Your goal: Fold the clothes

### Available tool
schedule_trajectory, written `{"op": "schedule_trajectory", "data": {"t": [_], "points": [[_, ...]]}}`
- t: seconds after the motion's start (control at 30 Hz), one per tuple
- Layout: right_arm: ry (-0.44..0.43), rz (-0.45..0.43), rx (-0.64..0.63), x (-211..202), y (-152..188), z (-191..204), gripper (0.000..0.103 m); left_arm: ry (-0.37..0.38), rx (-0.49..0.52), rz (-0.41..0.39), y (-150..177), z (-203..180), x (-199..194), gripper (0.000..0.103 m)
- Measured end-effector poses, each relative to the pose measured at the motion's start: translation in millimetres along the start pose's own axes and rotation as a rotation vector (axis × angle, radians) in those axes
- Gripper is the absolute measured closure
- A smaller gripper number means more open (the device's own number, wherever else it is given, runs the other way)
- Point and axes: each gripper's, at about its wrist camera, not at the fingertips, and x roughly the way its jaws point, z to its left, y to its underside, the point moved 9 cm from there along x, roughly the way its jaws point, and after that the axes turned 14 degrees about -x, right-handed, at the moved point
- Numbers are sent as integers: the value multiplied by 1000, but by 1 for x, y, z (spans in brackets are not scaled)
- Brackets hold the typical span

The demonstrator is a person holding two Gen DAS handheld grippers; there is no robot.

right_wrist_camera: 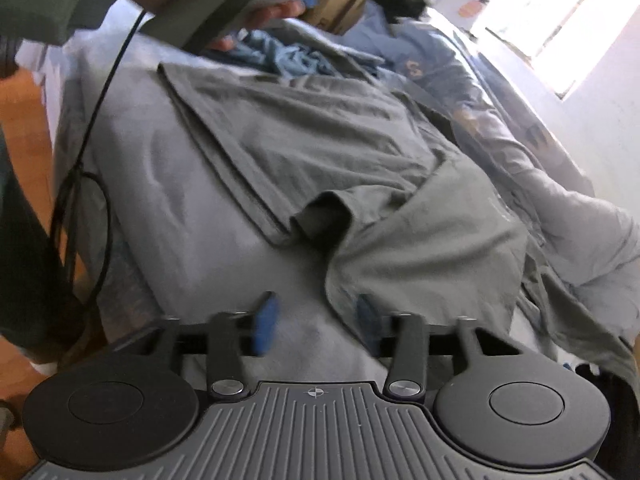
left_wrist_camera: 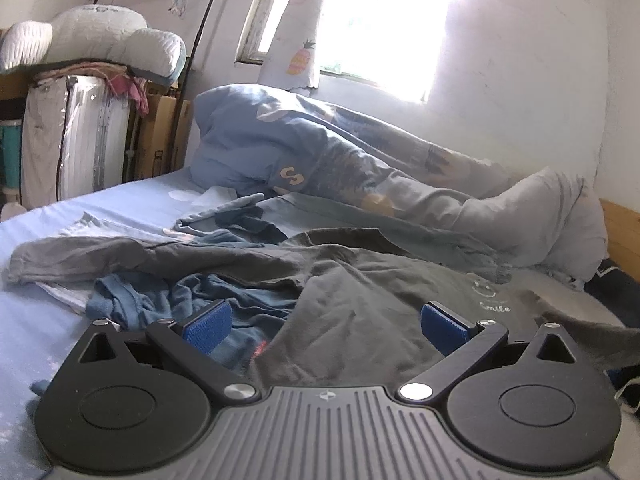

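Grey T-shirt (right_wrist_camera: 304, 140) is spread on the bed (right_wrist_camera: 168, 208), long axis running away from the right gripper (right_wrist_camera: 316, 320). Its near hem lies just beside the right-hand finger, jaws wide, nothing held, though blurred. Left gripper (left_wrist_camera: 324, 326) hovers over the shirt, jaws wide, empty.

I counted two grippers: left (left_wrist_camera: 324, 326), right (right_wrist_camera: 316, 320). One grey shirt (left_wrist_camera: 380, 304), one blue garment (left_wrist_camera: 208, 292), one duvet (left_wrist_camera: 320, 148), one pillow (left_wrist_camera: 552, 220), one window (left_wrist_camera: 384, 20), one bed (left_wrist_camera: 120, 200).
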Motion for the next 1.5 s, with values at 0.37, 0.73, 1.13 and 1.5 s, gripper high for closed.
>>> {"op": "schedule_trajectory", "data": {"t": [0.37, 0.73, 1.13, 1.5], "points": [[116, -109, 363, -26, 29, -76, 10, -153, -79, -3, -8, 84, -65, 0], [91, 21, 938, -5, 152, -138, 23, -82, -10, -101, -3, 19, -131, 0], [36, 74, 810, 21, 141, -108, 97, -55, 25, -32, 25, -36, -158, 0], [55, 86, 853, -16, 169, -127, 99, -64, 28, -101, 5, -47, -181, 0]]}}
